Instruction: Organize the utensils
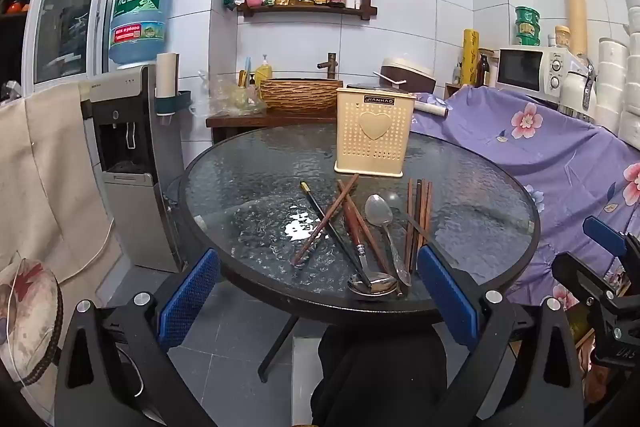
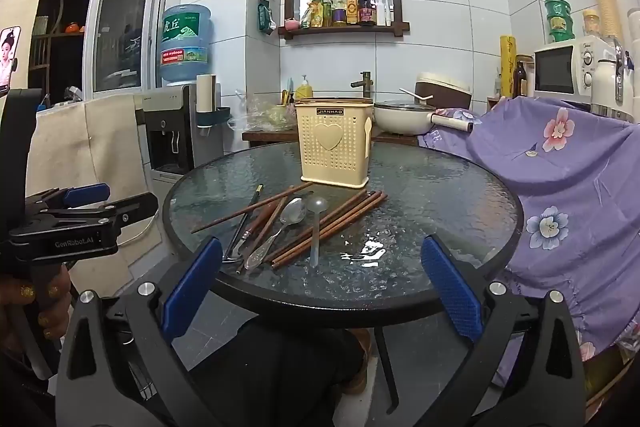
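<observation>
Left wrist view: I hold the left tool [image 1: 318,297] wide and empty; right tool [image 2: 320,285] likewise. Utensils [image 1: 360,227] lie on the bench [image 1: 248,179] dead ahead, long axes roughly toward me, holder [image 1: 374,131] beyond. Left tool seems nearer, though fisheye distortion blurs this.

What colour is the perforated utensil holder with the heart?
Pale cream-yellow plastic utensil holder; clearest in the right wrist view.
</observation>
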`<act>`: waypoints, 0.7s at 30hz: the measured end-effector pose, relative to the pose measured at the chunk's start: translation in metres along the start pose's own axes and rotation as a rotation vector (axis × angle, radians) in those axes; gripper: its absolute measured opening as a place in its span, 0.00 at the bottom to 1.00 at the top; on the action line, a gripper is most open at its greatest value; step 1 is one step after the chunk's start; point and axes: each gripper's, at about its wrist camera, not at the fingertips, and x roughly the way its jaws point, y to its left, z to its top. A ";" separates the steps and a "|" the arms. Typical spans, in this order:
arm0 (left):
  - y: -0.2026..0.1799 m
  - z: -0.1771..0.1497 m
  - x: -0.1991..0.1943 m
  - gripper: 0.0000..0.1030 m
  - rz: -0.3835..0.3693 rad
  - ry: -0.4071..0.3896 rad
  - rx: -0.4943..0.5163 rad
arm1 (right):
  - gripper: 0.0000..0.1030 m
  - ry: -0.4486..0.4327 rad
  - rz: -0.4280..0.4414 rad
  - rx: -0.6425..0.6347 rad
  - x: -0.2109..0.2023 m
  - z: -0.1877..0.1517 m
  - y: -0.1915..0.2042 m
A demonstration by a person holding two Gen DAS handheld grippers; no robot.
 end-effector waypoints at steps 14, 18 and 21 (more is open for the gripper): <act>0.001 0.000 0.000 0.94 -0.007 0.010 0.002 | 0.95 0.004 -0.005 0.004 0.003 0.002 0.006; 0.000 -0.002 -0.001 0.94 -0.008 0.009 0.002 | 0.95 0.003 -0.002 0.011 0.000 0.000 -0.002; 0.003 -0.003 -0.001 0.94 -0.009 0.010 0.003 | 0.95 0.006 -0.002 0.015 0.000 0.000 -0.003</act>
